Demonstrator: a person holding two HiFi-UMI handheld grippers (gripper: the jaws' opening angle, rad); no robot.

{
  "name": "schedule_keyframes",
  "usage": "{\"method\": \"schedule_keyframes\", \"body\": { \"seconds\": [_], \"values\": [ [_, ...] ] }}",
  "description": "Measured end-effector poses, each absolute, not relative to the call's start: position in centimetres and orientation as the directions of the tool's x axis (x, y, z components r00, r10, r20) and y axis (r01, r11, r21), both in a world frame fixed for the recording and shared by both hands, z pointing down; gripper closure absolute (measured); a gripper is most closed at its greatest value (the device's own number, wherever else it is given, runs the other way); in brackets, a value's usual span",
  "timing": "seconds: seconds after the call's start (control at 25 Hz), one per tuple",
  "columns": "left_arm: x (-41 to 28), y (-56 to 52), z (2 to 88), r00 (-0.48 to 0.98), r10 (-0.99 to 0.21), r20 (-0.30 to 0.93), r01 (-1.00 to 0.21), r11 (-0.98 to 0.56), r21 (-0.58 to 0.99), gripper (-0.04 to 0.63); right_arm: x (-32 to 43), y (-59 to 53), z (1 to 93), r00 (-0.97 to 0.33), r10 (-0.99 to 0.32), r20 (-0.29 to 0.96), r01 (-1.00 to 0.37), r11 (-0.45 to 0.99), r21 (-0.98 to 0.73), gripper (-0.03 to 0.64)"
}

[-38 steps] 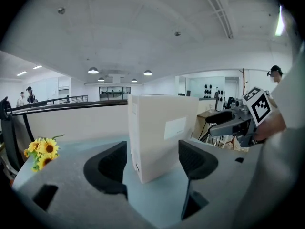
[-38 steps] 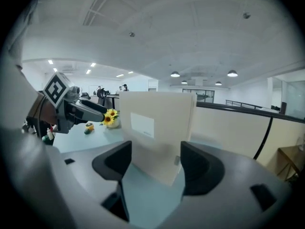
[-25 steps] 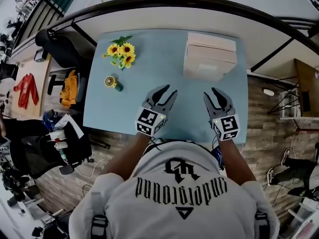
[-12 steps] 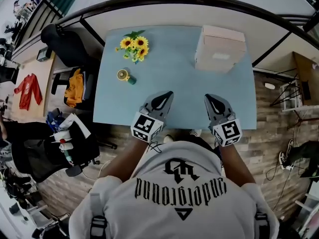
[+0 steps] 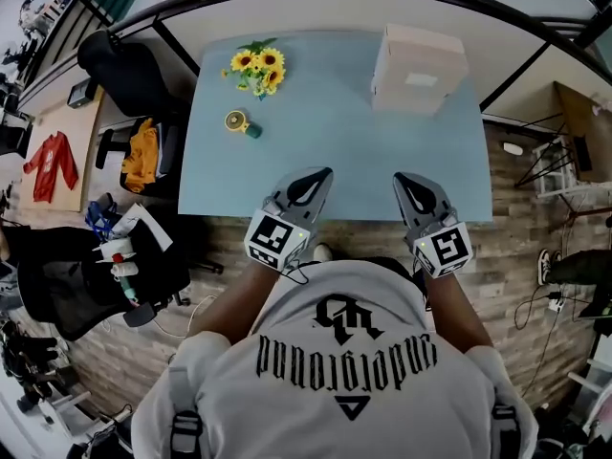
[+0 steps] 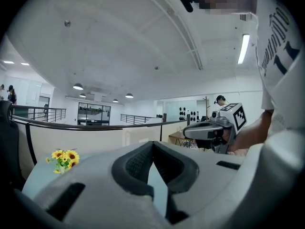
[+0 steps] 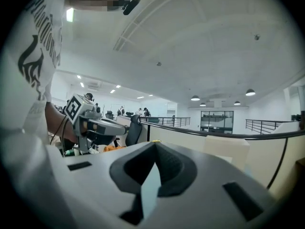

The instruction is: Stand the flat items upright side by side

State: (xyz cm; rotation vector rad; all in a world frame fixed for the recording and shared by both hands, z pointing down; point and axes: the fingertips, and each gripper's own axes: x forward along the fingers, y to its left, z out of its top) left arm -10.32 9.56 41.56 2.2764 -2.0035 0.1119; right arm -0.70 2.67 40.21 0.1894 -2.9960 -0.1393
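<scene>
My left gripper (image 5: 321, 173) and right gripper (image 5: 401, 178) each have their jaws closed together, with nothing between them. Both hover side by side over the near edge of the blue table (image 5: 325, 122). The cream flat items (image 5: 419, 70) sit at the table's far right, well apart from both. Sunflowers (image 5: 256, 67) stand far left.

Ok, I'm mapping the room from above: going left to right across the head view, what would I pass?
Red jacket → orange cloth → sunflowers → box. The small yellow item and the grippers overlap these, so they are left out.
</scene>
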Motion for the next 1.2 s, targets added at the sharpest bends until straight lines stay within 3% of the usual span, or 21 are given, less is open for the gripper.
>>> {"method": "schedule_keyframes", "body": {
  "seconds": [0.6, 1.2],
  "values": [
    [1.5, 11.3, 39.6, 0.009, -0.998, 0.068, -1.0, -0.008, 0.026, 0.597, 12.2, 3.2, 38.8, -0.995, -0.013, 0.096, 0.0, 0.991, 0.131, 0.612],
    [12.7, 14.6, 37.6, -0.027, -0.999, 0.029, -1.0, 0.027, -0.01, 0.597, 24.9, 5.5, 38.0, -0.999, -0.014, 0.047, -0.006, 0.988, 0.156, 0.612]
  ]
}}
